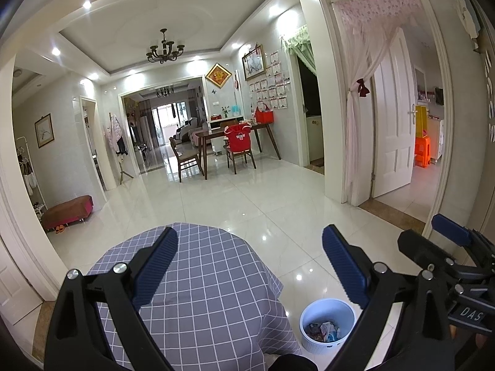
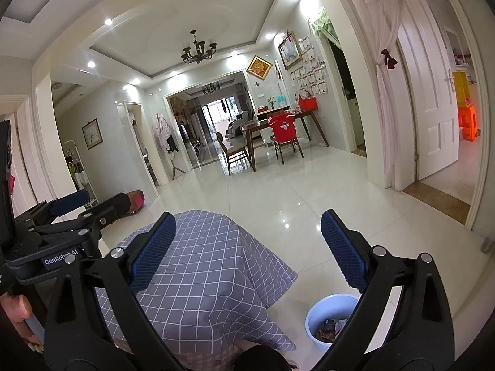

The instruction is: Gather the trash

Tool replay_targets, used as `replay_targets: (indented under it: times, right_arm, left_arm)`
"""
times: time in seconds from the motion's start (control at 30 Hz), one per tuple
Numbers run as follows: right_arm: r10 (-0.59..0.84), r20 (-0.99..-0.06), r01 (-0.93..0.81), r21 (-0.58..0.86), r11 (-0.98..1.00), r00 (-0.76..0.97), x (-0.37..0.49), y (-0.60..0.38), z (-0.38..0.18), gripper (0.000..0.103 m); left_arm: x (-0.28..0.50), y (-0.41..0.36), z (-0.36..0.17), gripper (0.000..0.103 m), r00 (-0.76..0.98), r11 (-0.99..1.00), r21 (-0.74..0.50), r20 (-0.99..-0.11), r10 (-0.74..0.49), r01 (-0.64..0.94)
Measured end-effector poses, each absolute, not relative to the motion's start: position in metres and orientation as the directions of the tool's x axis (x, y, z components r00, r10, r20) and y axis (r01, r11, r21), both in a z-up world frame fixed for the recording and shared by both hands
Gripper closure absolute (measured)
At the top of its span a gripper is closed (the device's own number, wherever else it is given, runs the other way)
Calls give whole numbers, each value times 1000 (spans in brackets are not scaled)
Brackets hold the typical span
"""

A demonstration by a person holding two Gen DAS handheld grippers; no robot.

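The left gripper [image 1: 249,244] hangs above the counter [image 1: 204,278], which is draped in a grey checked cloth, its jaws spread wide with nothing between them. The right gripper [image 2: 247,230] is held level beside it, jaws likewise spread and empty; its dark frame also shows at the right edge of the left wrist view.

On the white tiled floor [image 1: 247,198], just off the counter's right edge, stands a white waste bin [image 1: 328,310]. Crumpled trash [image 1: 324,330] lies at the bottom of it, wrappers and paper too small to tell apart.

Well beyond, a wooden dining table [image 1: 216,137] with chairs stands against the far wall.
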State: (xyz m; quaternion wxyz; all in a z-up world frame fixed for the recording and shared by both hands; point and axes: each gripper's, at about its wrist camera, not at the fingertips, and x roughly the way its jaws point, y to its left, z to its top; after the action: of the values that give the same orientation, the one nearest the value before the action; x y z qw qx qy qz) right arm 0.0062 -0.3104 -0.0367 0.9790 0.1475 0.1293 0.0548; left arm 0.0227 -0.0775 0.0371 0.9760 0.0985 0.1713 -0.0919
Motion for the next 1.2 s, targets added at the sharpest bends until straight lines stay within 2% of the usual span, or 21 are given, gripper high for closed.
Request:
replay_targets:
  times: [1.2]
  right_arm:
    - [155, -252, -72, 312, 947, 955, 4, -296, -44, 10]
  left_arm:
    - [28, -75, 40, 10, 921, 962, 163, -361, -147, 218]
